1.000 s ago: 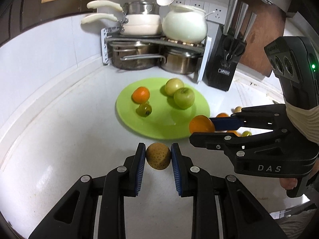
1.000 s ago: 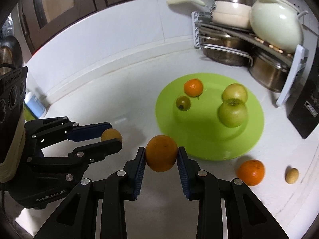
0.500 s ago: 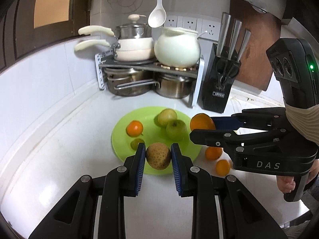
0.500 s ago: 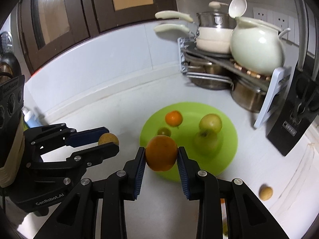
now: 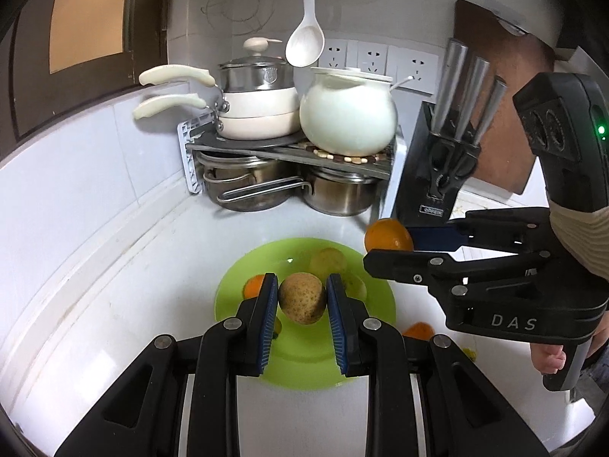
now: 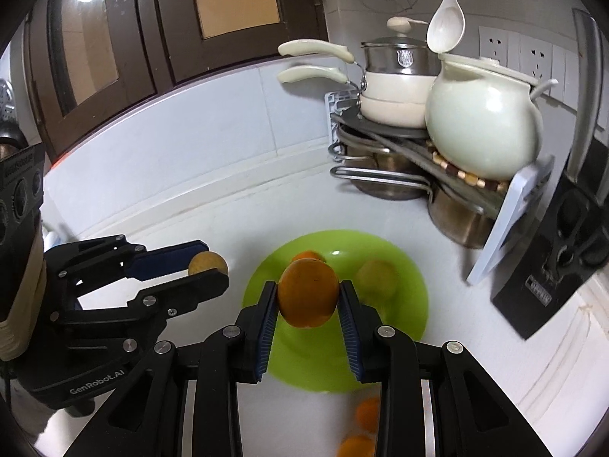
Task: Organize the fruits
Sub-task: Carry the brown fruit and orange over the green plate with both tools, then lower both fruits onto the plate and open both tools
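Observation:
My left gripper (image 5: 302,301) is shut on a brownish-yellow pear (image 5: 302,298), held high above the green plate (image 5: 304,361). My right gripper (image 6: 307,299) is shut on an orange (image 6: 308,293), also raised above the plate (image 6: 411,304). The right gripper also shows in the left wrist view (image 5: 392,245) with its orange (image 5: 388,235). The left gripper shows in the right wrist view (image 6: 207,266) with the pear (image 6: 205,262). A small orange (image 5: 253,285) and two green apples (image 5: 327,261) lie on the plate, partly hidden.
Loose oranges (image 6: 365,411) lie on the white counter right of the plate (image 5: 418,329). A rack with pots (image 5: 289,179) and a white ceramic pot (image 5: 348,114) stands at the back. A black knife block (image 5: 441,175) stands right of the rack.
Both grippers have risen and tilted up with their fruit still held. The plate now looks smaller and lower, and more of the back wall shows.

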